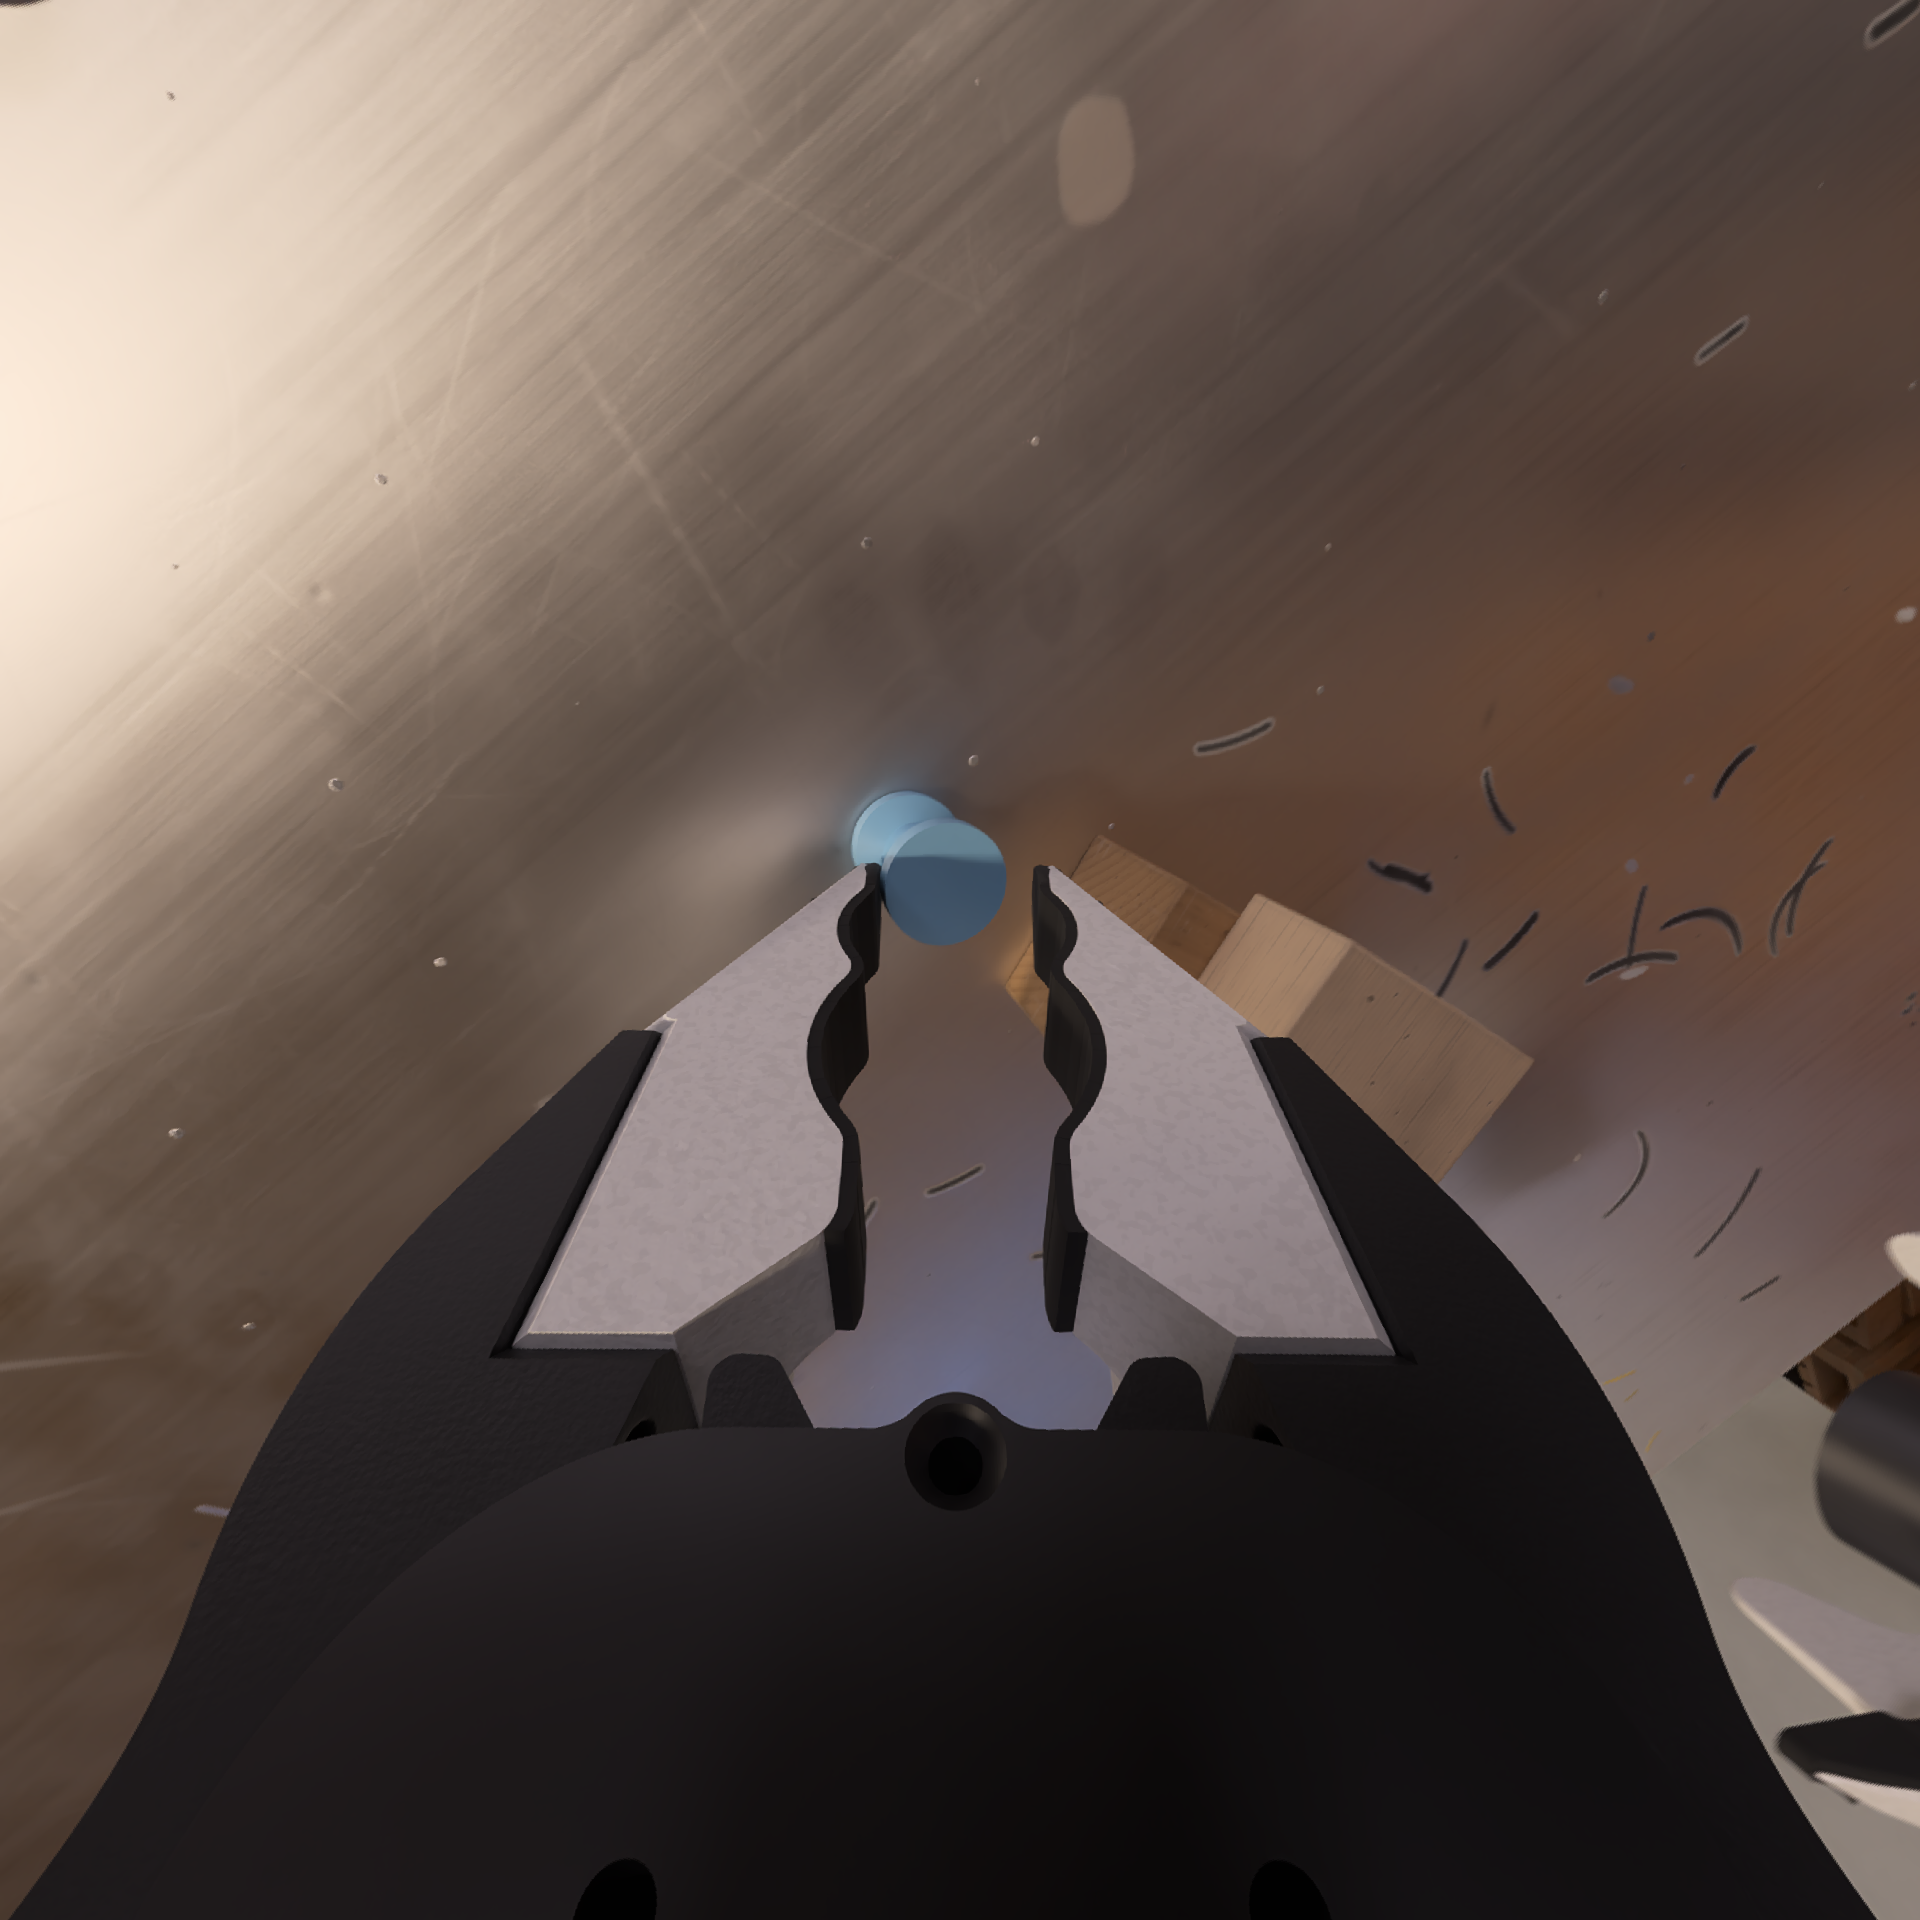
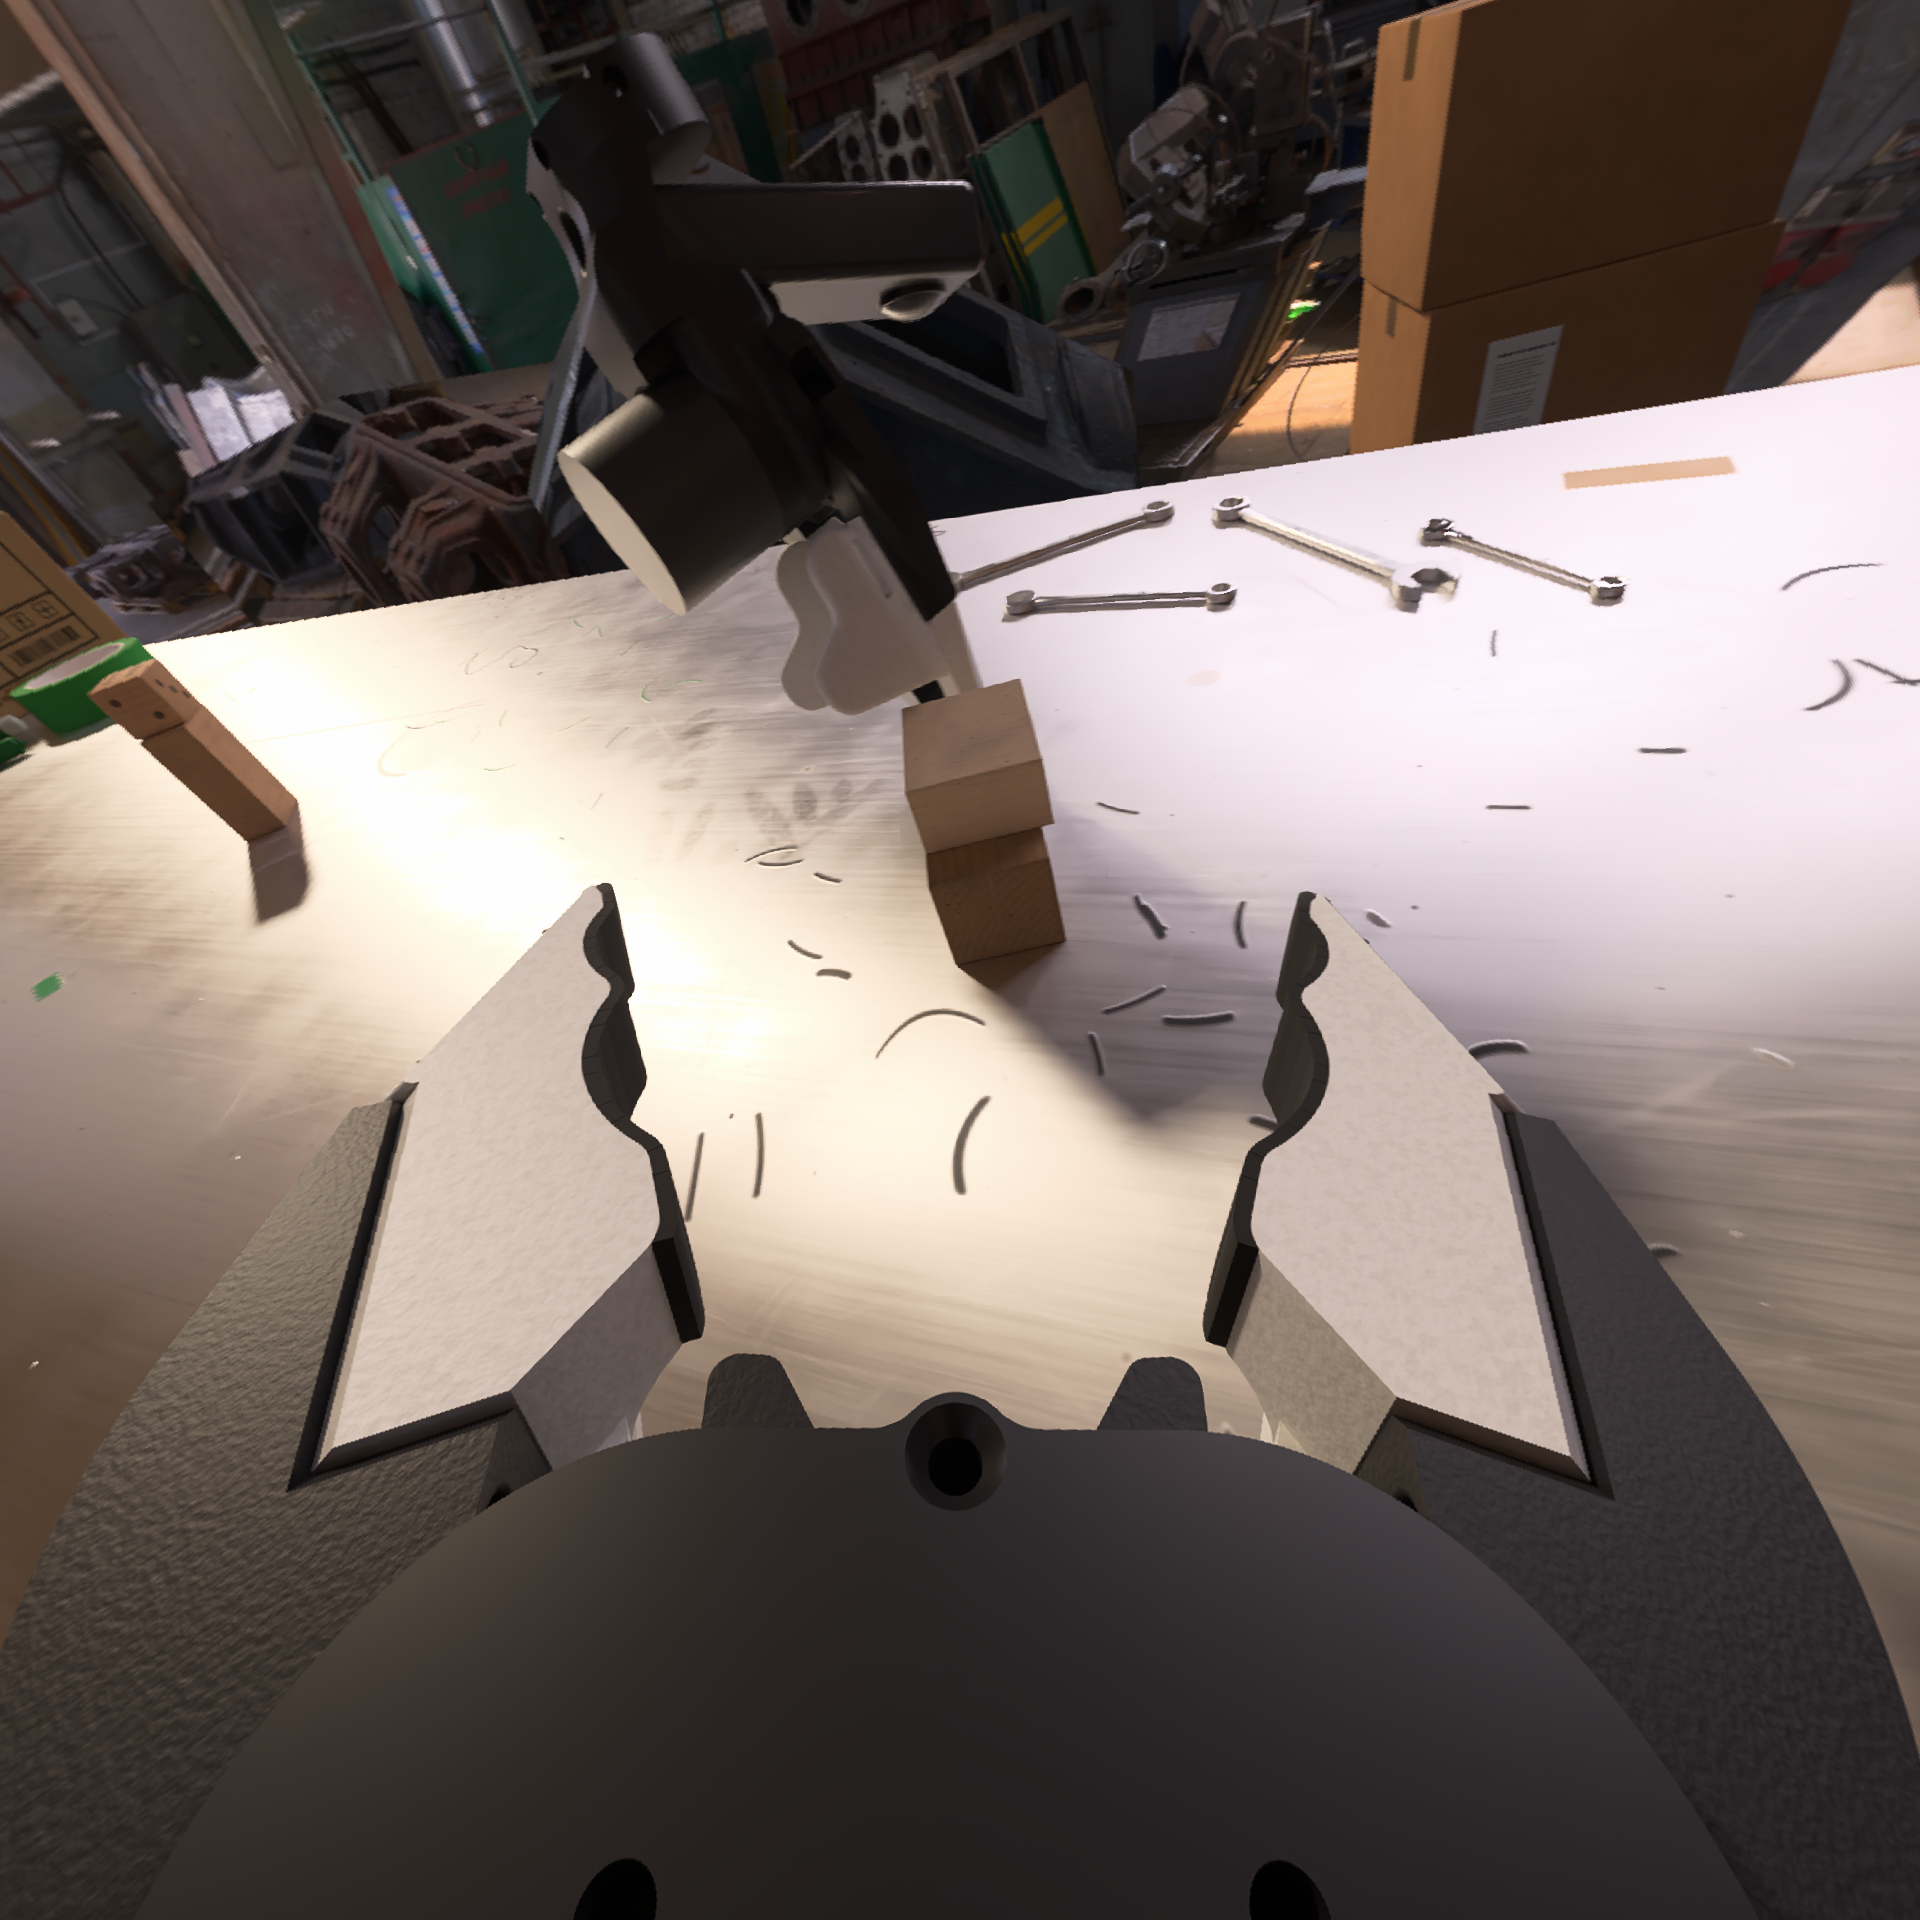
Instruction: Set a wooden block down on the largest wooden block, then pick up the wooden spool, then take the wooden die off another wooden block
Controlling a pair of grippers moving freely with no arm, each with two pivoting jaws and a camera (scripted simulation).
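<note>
Left wrist view: the left gripper (image 1: 956, 883) points down at the bench (image 1: 520, 520) with its jaws parted and gripping nothing. The blue wooden spool (image 1: 930, 881) lies on its side just beyond the tips, tight against the left fingertip (image 1: 871, 883) rather than centred in the gap. The likely fault is here: if the jaws close from this offset, the left tip may nudge the round spool so it rolls away, or may pinch only one flange. The stacked wooden blocks (image 1: 1351, 1013) sit just right of the right finger, so a sideways correction could knock them.

Right wrist view: the right gripper (image 2: 951, 914) hangs back, jaws spread wide and empty. The smaller block (image 2: 971, 764) overhangs the lower one (image 2: 1003, 899). At far left the wooden die (image 2: 140, 704) rests on a leaning block (image 2: 223, 774), well apart.
</note>
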